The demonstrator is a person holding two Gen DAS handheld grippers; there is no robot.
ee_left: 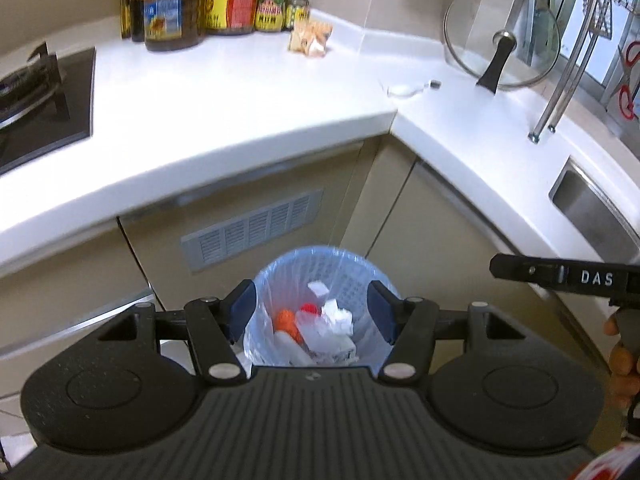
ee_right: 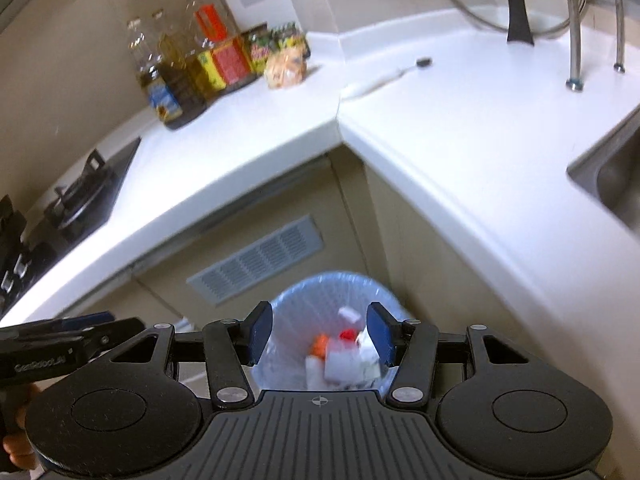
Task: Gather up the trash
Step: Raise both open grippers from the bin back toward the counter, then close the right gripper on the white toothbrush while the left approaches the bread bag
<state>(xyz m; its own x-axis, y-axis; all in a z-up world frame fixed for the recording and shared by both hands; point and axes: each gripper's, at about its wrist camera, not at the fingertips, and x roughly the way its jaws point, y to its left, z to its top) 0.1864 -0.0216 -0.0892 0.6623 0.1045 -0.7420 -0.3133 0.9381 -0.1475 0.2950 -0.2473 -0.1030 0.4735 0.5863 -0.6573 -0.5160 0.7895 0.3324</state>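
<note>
A round bin with a pale blue liner [ee_left: 320,258] stands on the floor in the corner under the counter. It holds crumpled white paper [ee_left: 338,318], an orange piece [ee_left: 286,320] and a red cap [ee_left: 309,309]. My left gripper [ee_left: 312,314] hangs above the bin, open, with nothing between its blue pads. My right gripper [ee_right: 320,334] is also open and empty above the same bin [ee_right: 328,280]. A crumpled snack wrapper [ee_left: 310,38] [ee_right: 286,66] lies on the white counter by the jars. A clear item with a dark end [ee_left: 406,90] [ee_right: 378,80] lies near the corner seam.
Oil bottles and jars [ee_left: 172,8] stand at the back left by the gas hob [ee_left: 36,96]. A glass pot lid [ee_left: 502,36] leans by a steel rack's legs [ee_left: 560,92], and a sink [ee_left: 596,212] is at the right. A grey vent [ee_left: 252,230] sits in the cabinet front.
</note>
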